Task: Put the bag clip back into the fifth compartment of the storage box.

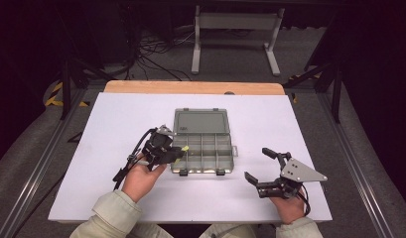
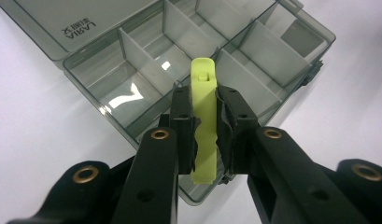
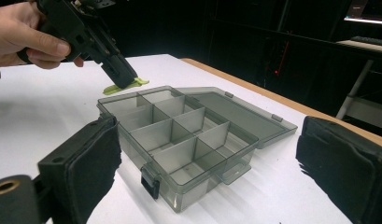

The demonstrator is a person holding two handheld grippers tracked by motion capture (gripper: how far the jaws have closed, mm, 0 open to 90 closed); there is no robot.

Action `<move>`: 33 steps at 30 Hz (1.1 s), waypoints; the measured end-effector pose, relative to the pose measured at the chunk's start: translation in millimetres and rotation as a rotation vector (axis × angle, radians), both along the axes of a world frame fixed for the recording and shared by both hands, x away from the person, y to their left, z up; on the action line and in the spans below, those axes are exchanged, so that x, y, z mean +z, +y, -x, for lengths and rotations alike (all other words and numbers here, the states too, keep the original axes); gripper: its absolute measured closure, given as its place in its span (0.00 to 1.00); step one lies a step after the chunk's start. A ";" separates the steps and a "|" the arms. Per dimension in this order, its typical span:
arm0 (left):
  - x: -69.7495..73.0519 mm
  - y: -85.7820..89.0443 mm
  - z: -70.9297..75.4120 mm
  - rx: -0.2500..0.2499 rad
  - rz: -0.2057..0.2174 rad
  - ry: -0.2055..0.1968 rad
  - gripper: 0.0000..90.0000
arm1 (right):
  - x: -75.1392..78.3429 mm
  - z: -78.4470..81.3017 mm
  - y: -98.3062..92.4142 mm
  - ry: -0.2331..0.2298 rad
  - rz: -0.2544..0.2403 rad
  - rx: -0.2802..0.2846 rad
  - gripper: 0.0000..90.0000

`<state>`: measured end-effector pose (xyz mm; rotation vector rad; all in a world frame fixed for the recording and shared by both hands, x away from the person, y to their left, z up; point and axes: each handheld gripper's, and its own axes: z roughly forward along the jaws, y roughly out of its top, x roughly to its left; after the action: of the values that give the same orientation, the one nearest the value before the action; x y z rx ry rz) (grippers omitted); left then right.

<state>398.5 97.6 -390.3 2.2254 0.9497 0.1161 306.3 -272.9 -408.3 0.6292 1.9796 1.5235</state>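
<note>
White table (image 1: 116,198) in a dark room; left gripper (image 1: 178,151) clamps yellow-green clip (image 2: 203,121); right gripper (image 1: 257,166) gapes.

I see a white table top (image 1: 270,198) with a bare wooden strip (image 1: 190,88) along its far edge. Grey carpet floor (image 1: 230,59) behind it, loose black cables (image 1: 156,52) trailing across. A light grey metal stand (image 1: 235,29) sits farther back. Black frame legs (image 1: 66,84) on both sides, yellow-black hazard tape (image 1: 54,94) at left. Metal floor rails (image 1: 36,168) run along each side. Room beyond is dark; light falls mainly on the table.
</note>
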 end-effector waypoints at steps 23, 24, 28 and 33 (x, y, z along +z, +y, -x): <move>-14.1 -0.1 -7.4 0.010 -0.031 0.067 0.86 | -0.1 -0.1 0.3 -0.001 0.003 0.002 0.07; -14.2 0.0 -7.4 0.011 -0.034 0.070 0.86 | -0.1 -0.1 0.2 -0.001 0.003 0.001 0.07; -14.3 0.7 -8.0 0.010 -0.031 0.075 0.86 | 0.0 0.0 0.1 -0.002 0.003 0.002 0.07; -15.5 0.2 -8.7 0.007 -0.037 0.084 0.86 | -0.1 -0.2 0.2 0.000 0.004 0.003 0.07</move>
<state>407.2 97.7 -405.8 2.2764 1.0075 0.0443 306.4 -272.7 -408.5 0.6250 1.9836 1.5204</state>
